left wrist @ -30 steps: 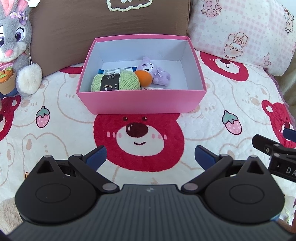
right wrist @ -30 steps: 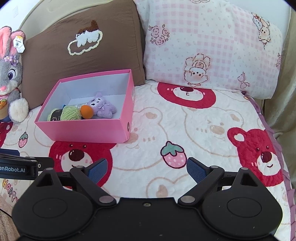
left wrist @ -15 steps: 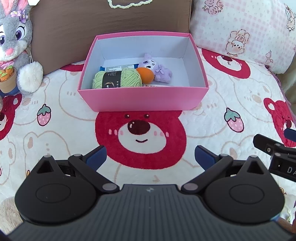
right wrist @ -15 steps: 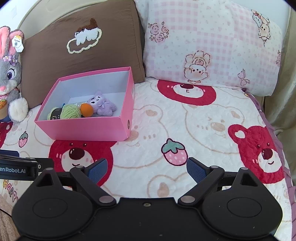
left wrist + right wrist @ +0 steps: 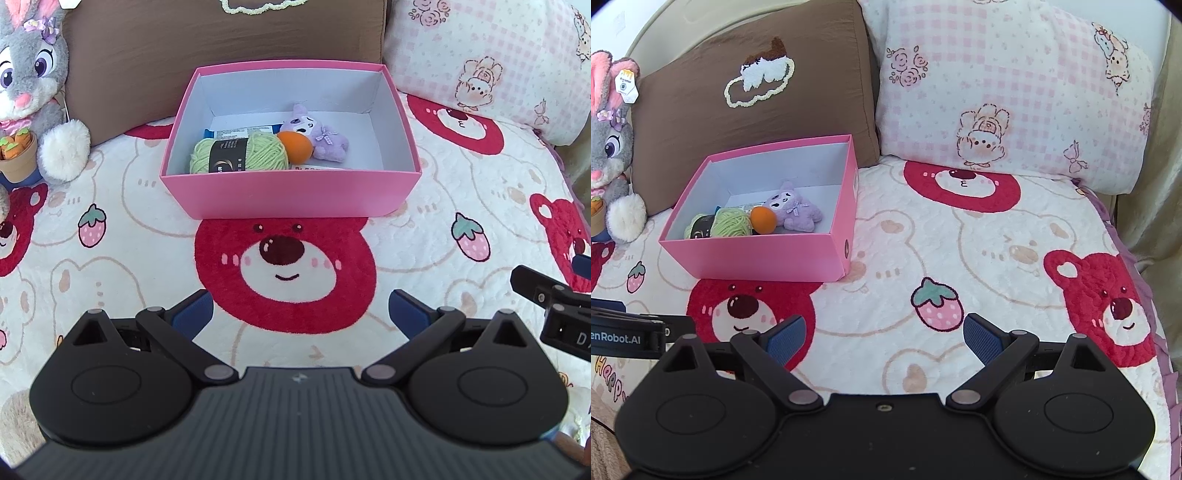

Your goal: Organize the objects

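A pink box stands on the bear-print blanket in front of the brown pillow. Inside it lie a green yarn ball, an orange ball, a purple plush toy and a flat blue-edged packet. My left gripper hovers open over the red bear face, well short of the box, with nothing between its fingers. My right gripper is open and empty too, off to the right of the box above the blanket.
A grey rabbit plush sits at the far left against the brown pillow. A pink checked pillow leans at the back right. The blanket's edge runs along the right.
Both views have drifted slightly, so the box sits a little lower in the left wrist view than a second ago. Both grippers stay open and empty.
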`<state>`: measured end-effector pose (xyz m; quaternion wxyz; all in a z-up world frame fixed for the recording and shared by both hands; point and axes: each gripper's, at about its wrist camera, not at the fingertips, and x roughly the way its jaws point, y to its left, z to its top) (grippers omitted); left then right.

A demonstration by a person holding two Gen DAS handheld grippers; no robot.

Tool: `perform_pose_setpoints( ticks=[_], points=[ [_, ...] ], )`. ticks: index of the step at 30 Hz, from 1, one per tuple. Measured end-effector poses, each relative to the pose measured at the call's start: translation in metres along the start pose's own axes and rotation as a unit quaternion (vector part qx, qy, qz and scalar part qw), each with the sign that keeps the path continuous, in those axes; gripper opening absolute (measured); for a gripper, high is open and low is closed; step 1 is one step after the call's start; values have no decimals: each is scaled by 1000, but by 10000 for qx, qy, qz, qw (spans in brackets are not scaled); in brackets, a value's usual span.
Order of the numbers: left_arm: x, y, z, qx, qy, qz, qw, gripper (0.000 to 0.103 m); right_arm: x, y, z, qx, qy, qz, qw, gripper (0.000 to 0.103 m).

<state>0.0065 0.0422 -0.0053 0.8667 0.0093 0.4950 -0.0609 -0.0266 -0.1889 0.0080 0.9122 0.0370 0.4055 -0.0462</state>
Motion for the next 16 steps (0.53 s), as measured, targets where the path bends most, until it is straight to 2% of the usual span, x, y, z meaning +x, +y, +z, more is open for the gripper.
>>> perform_pose_setpoints(
  ticks=[16],
  points=[
    [-2, -4, -1, 151, -11, 21, 9999, 103, 0, 1, -1, -15, 27, -25, 10000, 94]
  ],
)
